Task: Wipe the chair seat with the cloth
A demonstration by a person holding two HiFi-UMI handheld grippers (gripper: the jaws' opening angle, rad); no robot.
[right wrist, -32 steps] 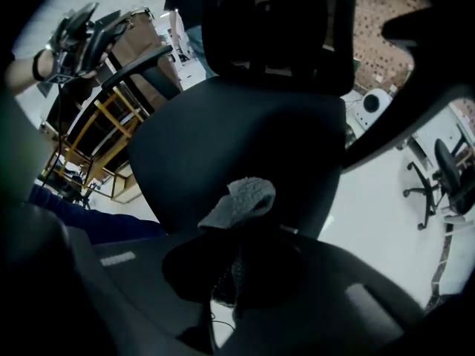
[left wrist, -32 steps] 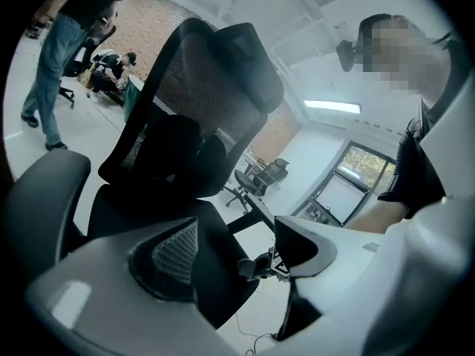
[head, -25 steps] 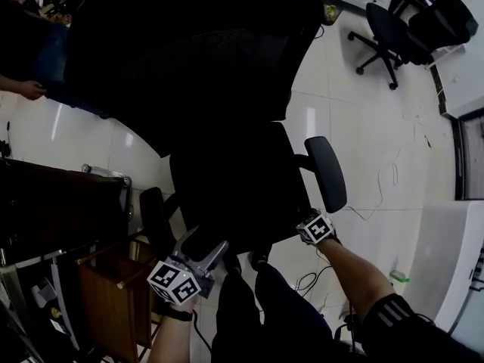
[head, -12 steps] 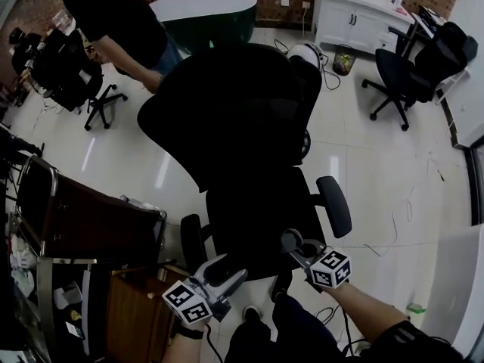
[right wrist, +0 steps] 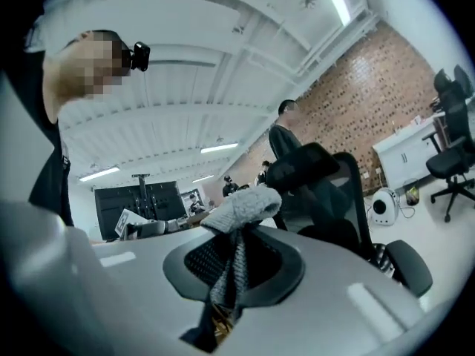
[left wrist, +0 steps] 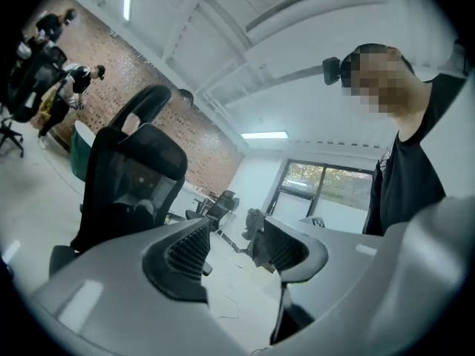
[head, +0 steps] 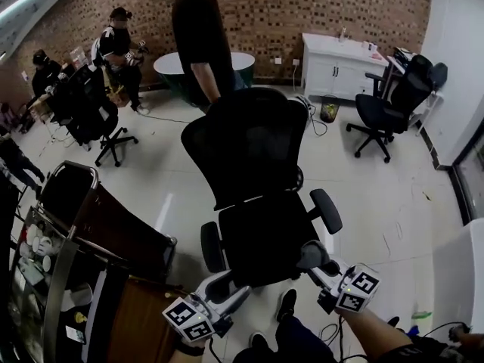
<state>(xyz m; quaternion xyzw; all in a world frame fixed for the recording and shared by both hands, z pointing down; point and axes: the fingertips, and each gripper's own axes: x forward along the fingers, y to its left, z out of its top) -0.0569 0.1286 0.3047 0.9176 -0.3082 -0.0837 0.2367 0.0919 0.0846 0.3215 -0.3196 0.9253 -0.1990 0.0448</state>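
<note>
A black office chair (head: pixel 253 146) stands in the middle of the head view, its seat (head: pixel 265 237) just ahead of both grippers. My right gripper (head: pixel 314 257) hangs at the seat's front right corner, shut on a grey knitted cloth (right wrist: pixel 239 208) that bunches out past the jaw tips. The cloth (head: pixel 311 254) shows as a grey lump at that gripper's end. My left gripper (head: pixel 231 292) sits at the seat's front left corner, off the seat. Its jaws (left wrist: pixel 234 247) are closing, a gap still shows between them, and nothing is between them.
The chair's armrests (head: pixel 327 210) (head: pixel 212 246) flank the seat. A person in black (head: pixel 200 36) stands behind the backrest. A dark wooden desk (head: pixel 113 237) lies at the left. Other office chairs (head: pixel 389 100) (head: pixel 94 116) and a white cabinet (head: pixel 340 66) stand further back.
The head view has tilted up from the chair to the room. Both grippers now sit lower in the frame, and the right one with the cloth has drawn back off the seat's front edge.
</note>
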